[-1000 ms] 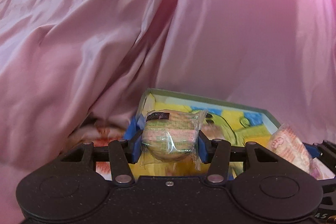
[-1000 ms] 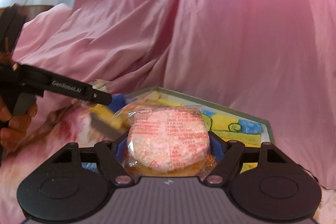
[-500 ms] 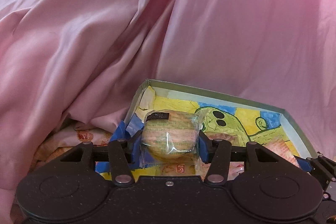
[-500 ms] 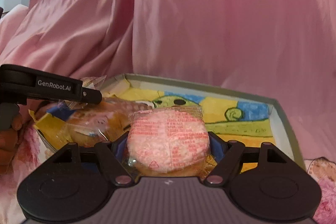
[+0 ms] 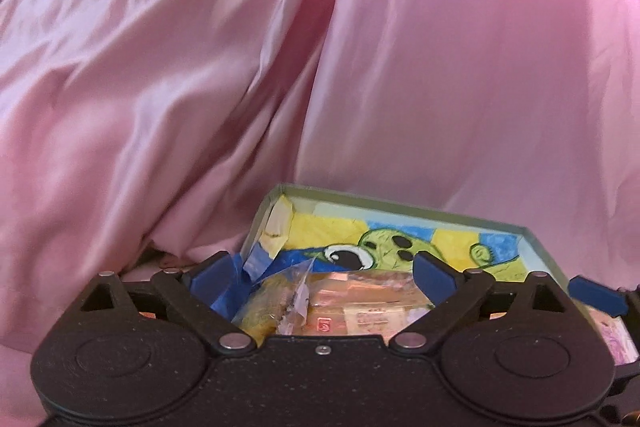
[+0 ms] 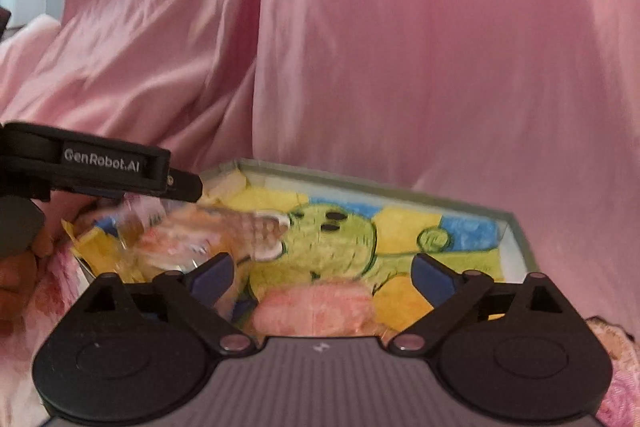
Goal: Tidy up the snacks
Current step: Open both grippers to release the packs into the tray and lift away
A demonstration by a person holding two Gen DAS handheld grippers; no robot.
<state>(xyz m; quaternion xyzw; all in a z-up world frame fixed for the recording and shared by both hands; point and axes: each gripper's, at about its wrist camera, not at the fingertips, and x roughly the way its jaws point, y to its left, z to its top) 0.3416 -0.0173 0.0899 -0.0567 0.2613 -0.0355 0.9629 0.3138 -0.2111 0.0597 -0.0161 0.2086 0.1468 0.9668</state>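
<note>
From the left wrist, the left claw (image 5: 323, 269) is opening, blue pads clear of the wrapped snacks (image 5: 352, 301) lying between and below them in the painted box (image 5: 536, 239). From the right wrist, the right claw (image 6: 322, 273) is opening too, a blurred pink snack (image 6: 316, 309) loose between its fingers over the box, pink cloth (image 6: 400, 47) draped beyond.

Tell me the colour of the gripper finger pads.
Dark blue pads, clearest in the right wrist view.

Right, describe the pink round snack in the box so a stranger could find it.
Against the pink cloth sits a shallow box with a green cartoon drawing. The pink round snack lies at its near edge between the right gripper's opening jaws, pinker than the yellow-wrapped packets beside it.
</note>
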